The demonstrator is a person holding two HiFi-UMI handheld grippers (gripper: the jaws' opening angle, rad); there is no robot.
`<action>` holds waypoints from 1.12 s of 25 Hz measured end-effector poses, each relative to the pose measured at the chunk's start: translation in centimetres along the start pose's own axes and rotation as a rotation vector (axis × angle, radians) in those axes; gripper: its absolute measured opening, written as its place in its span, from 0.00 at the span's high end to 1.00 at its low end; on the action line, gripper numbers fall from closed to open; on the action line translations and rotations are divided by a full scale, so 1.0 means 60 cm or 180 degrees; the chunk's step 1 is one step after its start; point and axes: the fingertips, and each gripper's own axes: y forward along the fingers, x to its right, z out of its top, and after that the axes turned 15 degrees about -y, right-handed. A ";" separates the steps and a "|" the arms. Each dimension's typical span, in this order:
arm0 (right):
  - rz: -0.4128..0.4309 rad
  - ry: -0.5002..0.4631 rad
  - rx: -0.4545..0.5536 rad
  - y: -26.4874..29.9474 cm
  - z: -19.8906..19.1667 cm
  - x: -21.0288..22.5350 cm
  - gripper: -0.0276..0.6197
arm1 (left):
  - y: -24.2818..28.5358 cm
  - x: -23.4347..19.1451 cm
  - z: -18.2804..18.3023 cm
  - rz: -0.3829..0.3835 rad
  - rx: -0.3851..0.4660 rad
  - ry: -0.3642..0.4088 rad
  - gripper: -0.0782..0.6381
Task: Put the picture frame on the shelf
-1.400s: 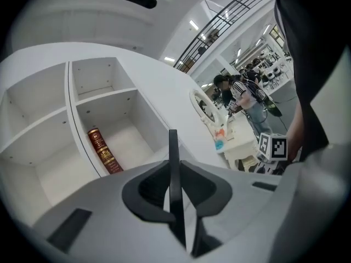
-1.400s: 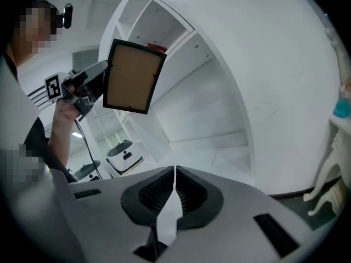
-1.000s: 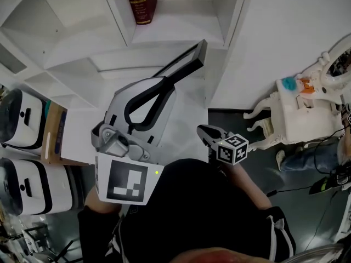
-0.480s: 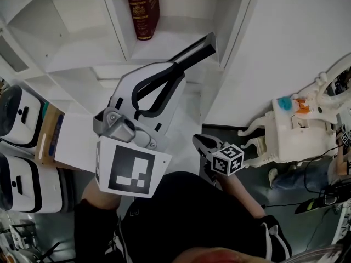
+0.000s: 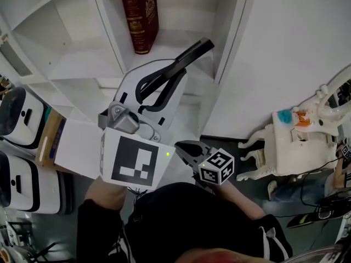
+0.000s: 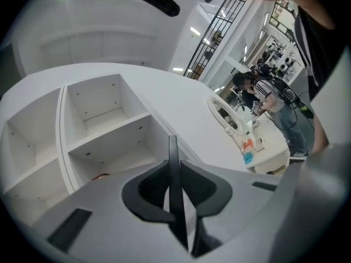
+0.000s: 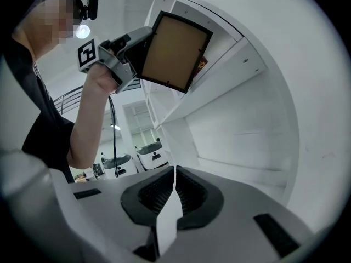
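Observation:
My left gripper [image 5: 171, 74] is shut on the picture frame [image 5: 191, 55], a thin frame with a black border, held edge-up in front of the white shelf unit [image 5: 74, 64]. Its top reaches the compartment where a dark red book [image 5: 141, 16] stands. In the left gripper view the frame [image 6: 172, 147] is a thin black line between the pads of the left gripper [image 6: 174, 167]. The right gripper view shows the frame's brown back [image 7: 174, 52] and the left gripper [image 7: 129, 51]. Lower and to the right, my right gripper [image 5: 184, 151] [image 7: 174, 171] is shut and holds nothing.
White rounded machines [image 5: 19, 114] and a cardboard box [image 5: 50, 136] stand at the left. A white ornate piece of furniture [image 5: 296, 130] with teal and orange items sits at the right. A white side panel [image 5: 274, 48] borders the shelf. People stand far off in the left gripper view.
The left gripper has carried the frame upward and closer to the book's compartment. The right gripper has risen and shifted left, still shut.

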 end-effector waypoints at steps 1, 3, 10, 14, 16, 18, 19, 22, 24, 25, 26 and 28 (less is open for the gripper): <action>0.0022 -0.0007 -0.0017 0.000 -0.002 0.000 0.92 | 0.004 0.000 0.005 -0.0003 0.0014 0.0004 0.80; 0.0035 -0.0001 -0.0048 -0.003 -0.008 0.003 0.92 | 0.009 -0.001 0.014 -0.0003 0.0042 0.0018 0.80; -0.0117 0.0127 -0.0026 -0.026 -0.029 0.027 0.92 | 0.026 0.000 0.028 -0.0035 0.0100 0.0040 0.80; -0.0205 0.0169 -0.0014 -0.031 -0.035 0.035 0.92 | 0.038 -0.003 0.042 -0.0083 0.0172 0.0088 0.80; -0.0248 0.0202 -0.0003 -0.035 -0.037 0.037 0.92 | 0.046 -0.005 0.050 -0.0105 0.0202 0.0112 0.80; -0.0297 0.0241 0.0007 -0.041 -0.039 0.041 0.92 | 0.055 -0.006 0.056 -0.0126 0.0223 0.0139 0.80; -0.0324 0.0263 0.0013 -0.043 -0.040 0.044 0.92 | 0.059 -0.007 0.058 -0.0136 0.0236 0.0151 0.80; -0.0407 0.0308 0.0024 -0.048 -0.044 0.054 0.92 | 0.069 -0.014 0.057 -0.0158 0.0286 0.0136 0.80; -0.0459 0.0330 0.0021 -0.049 -0.047 0.061 0.92 | 0.076 -0.019 0.051 -0.0176 0.0304 0.0107 0.80; -0.0481 0.0338 0.0014 -0.049 -0.049 0.064 0.92 | 0.080 -0.019 0.045 -0.0196 0.0303 0.0094 0.80; -0.0498 0.0345 0.0003 -0.049 -0.050 0.067 0.92 | 0.083 -0.019 0.038 -0.0223 0.0295 0.0085 0.80; -0.0522 0.0360 -0.0021 -0.047 -0.053 0.072 0.92 | 0.087 -0.014 0.026 -0.0270 0.0273 0.0077 0.80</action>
